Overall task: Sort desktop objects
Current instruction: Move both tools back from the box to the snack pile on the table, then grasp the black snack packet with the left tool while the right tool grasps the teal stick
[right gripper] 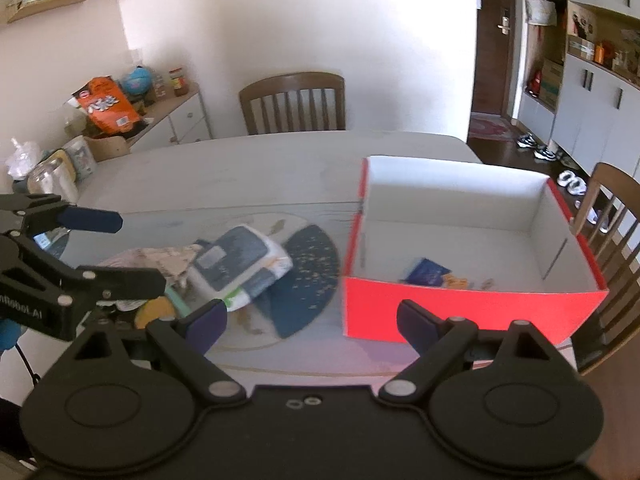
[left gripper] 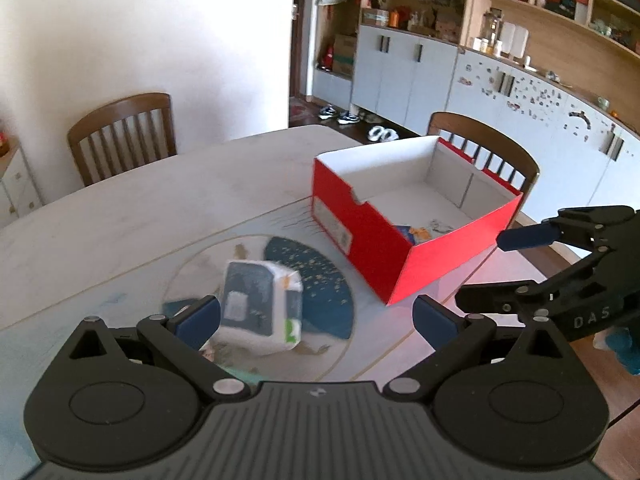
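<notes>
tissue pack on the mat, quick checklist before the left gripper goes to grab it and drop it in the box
1. Left gripper open: ok, jaws spread wide, nothing held.
2. Tissue pack between the jaws: not ok, it sits by the left finger, off centre.
3. Right gripper out of the way: ok, open and empty, off to the side.
4. Red box open with room: ok, only a few small items on its floor.
5. Pack free of the clutter beside it: cannot tell, image is blurred.

home dining room: table (right gripper: 240,168), chairs (right gripper: 294,104), cupboards (left gripper: 404,68)
</notes>
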Available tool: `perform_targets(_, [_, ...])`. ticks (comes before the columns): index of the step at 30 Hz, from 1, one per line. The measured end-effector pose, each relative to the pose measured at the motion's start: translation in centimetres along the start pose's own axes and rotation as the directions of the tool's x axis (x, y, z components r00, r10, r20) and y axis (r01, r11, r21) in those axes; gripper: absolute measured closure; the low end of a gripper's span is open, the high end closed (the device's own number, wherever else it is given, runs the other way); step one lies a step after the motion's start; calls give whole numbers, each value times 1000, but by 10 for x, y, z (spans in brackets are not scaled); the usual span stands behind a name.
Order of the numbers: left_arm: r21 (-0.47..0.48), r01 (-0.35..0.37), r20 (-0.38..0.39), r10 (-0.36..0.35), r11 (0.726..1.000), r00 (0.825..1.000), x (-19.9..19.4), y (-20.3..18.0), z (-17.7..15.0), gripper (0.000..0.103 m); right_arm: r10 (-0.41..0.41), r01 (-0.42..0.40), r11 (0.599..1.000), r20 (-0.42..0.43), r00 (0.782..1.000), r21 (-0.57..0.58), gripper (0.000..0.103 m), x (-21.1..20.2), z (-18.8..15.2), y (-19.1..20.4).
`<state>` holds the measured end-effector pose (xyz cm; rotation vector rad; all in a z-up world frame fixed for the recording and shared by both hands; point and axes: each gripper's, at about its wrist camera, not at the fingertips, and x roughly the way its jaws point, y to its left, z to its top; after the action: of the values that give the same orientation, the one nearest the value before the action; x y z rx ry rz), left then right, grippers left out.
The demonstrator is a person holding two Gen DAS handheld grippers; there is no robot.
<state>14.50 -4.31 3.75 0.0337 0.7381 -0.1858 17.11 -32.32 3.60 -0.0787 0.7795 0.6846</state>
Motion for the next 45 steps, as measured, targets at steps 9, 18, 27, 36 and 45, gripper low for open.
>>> perform_targets(9, [-42,-49,2,49,998,999,-21,42,-35,0,33,-33,999,-14,999,-22,13,7,-9,42])
perform_targets(18, [-73,-84,-25,82,994,996,-30,74,-69,0,62,-63,997,-30,998,-55,14,20,-16,82])
perform_targets(27, [-97,-135,-77,127,986,989,-21,100,-103,0,52,-56,995,-53,997,-81,23,48,-23,99])
perform_targets(36, [-125,-189,-173,167,974,971,2,120,-136,1,26,-38,992,-102,994,-117,33,87,-33,101])
perform_targets(45, [-132,-219,-192,192,967,963,13,123,-143,1,28,-53,984,-150,988,-168,47,120,-34,99])
